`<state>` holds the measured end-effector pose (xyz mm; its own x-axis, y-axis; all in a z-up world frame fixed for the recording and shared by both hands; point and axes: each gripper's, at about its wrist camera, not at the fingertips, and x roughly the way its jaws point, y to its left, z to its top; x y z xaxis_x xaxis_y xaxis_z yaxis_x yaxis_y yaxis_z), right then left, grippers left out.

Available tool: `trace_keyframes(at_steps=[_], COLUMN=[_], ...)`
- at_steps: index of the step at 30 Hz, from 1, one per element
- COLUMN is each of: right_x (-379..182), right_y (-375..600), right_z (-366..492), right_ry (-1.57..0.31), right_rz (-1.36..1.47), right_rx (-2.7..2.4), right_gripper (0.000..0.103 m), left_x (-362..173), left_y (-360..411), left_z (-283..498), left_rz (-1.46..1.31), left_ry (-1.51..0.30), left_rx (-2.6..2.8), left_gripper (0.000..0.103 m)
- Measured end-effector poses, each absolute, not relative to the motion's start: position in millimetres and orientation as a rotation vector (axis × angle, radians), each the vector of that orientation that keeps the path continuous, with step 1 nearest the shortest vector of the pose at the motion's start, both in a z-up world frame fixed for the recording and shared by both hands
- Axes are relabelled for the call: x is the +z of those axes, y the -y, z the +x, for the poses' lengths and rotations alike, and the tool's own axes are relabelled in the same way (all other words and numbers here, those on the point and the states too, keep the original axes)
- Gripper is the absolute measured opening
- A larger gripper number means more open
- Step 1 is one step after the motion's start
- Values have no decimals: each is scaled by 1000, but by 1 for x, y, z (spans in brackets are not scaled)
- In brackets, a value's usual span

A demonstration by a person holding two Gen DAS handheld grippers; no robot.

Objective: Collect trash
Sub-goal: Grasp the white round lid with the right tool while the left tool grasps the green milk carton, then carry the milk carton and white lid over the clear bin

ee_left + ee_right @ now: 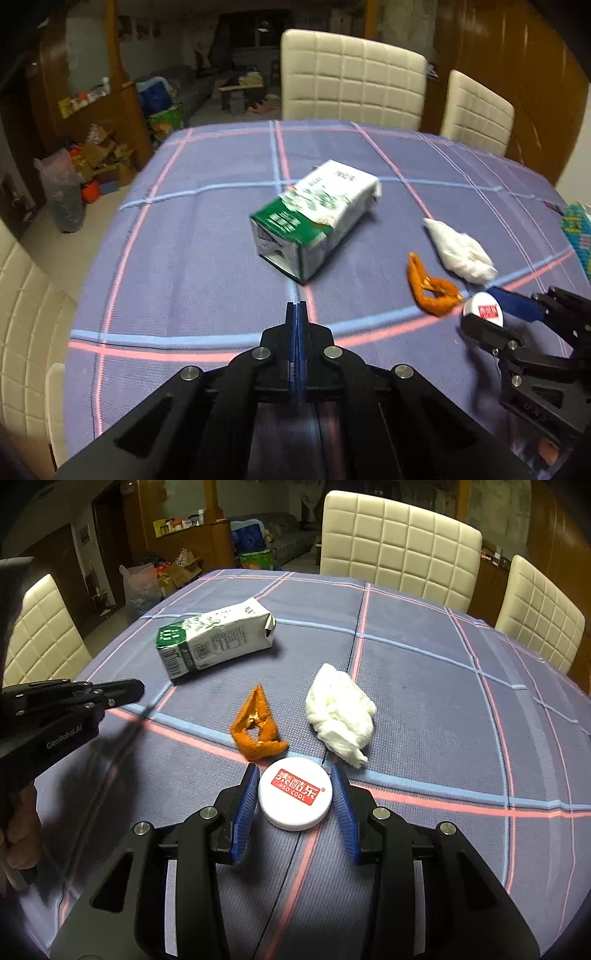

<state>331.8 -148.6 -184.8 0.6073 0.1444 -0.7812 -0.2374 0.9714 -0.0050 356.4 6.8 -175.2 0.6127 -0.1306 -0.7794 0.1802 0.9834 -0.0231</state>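
A green and white carton (314, 218) lies on its side in the middle of the checked tablecloth (184, 258). To its right lie an orange peel (432, 288) and a crumpled white tissue (458, 251). My left gripper (296, 304) is shut with nothing between its blue pads, a little short of the carton. My right gripper (293, 771) is shut on a white round lid (294, 799) with a red label, just in front of the peel (258, 727) and tissue (340, 716). The carton (214, 642) lies farther back on the left. The left gripper (138, 688) shows at the left edge, with a hand (20, 834) on its grip.
White padded chairs (351, 81) (476, 110) stand at the table's far side and another chair (40, 627) at its left. Boxes and bags clutter the floor (96, 162) beyond the left edge. A colourful cloth (576, 236) lies at the table's right edge.
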Motion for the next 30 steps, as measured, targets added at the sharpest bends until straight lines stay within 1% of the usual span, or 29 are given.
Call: trace_keyframes(at_steps=[2,4,5,6,7,8,10,19,25,26,27,28,30], right_x=[-182,-181,-181,-182,-183,-183,-184,-192,-192,-192,-192,-193,-192], right_y=[150,152,153,154,155,156,157,160,160,160,160,159,160], right_z=[329,329,330,332,334,336,341,364,372,372,373,373,374], right_ry=[-886,-886,-887,-890,-892,-893,-894,-909,-905,-906,-906,-906,-907], right_rz=[-111,-107,-107,-107,-106,-105,-104,-100,-109,-107,-107,-108,-107], right_rx=[218,216,214,210,206,204,195,178,167,167,166,166,168], right_gripper=[41,41,41,41,41,41,41,41,41,41,41,41,41], left_x=[-175,-178,-179,-180,-179,-177,-176,-182,-184,-184,-184,-184,-184], left_y=[-8,-10,-10,-10,-10,-10,-8,6,13,14,15,16,18], left_z=[360,368,372,376,377,377,381,422,428,429,428,428,425], left_rz=[49,21,21,31,42,50,71,165,183,183,188,194,209], left_ry=[-909,-931,-932,-923,-888,-854,-831,-852,-840,-838,-835,-835,-832], left_rx=[-219,-252,-242,-217,-195,-188,-189,-254,-268,-269,-271,-272,-272], left_gripper=[4,13,36,68,76,78,79,79,78,77,70,67,62])
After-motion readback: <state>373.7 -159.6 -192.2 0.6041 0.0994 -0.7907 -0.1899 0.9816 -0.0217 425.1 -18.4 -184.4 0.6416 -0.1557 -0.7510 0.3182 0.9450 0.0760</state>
